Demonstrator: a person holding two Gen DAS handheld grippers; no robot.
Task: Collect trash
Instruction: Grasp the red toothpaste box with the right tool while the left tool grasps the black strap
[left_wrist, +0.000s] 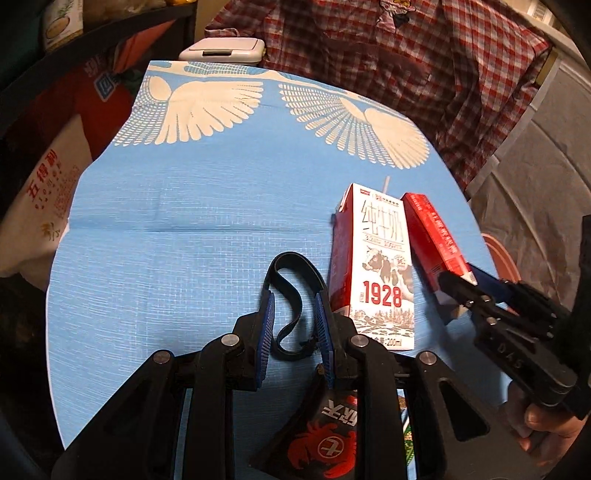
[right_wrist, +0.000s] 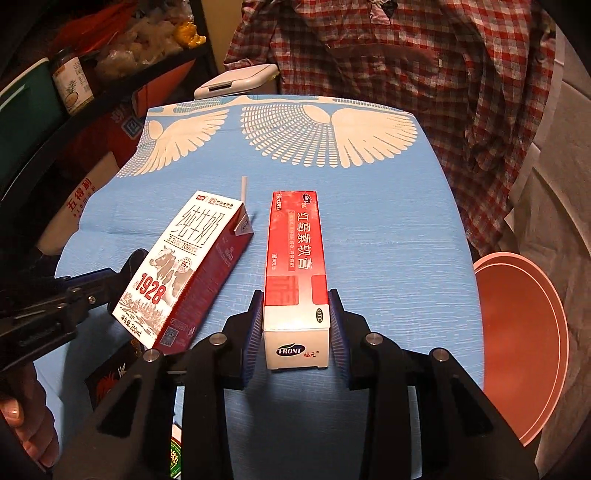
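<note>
A black strap loop (left_wrist: 291, 295) lies on the blue cloth, between the pads of my left gripper (left_wrist: 295, 299); the jaws stand apart around it. A red and white milk carton (left_wrist: 380, 266) with a straw lies just right of it, also in the right wrist view (right_wrist: 184, 273). A red ointment box (right_wrist: 295, 266) lies beside the carton. My right gripper (right_wrist: 295, 306) has its pads on both sides of the box's near end, seemingly pressing it. A black snack wrapper (left_wrist: 325, 435) lies under the left gripper.
The blue cloth with white wings (left_wrist: 192, 206) covers a small table. A pink round bin (right_wrist: 517, 339) stands at the right below the table edge. A white lidded bin (right_wrist: 236, 81) is behind the table. Shelves and bags (left_wrist: 48, 173) are left; a checked shirt (right_wrist: 406, 74) hangs behind.
</note>
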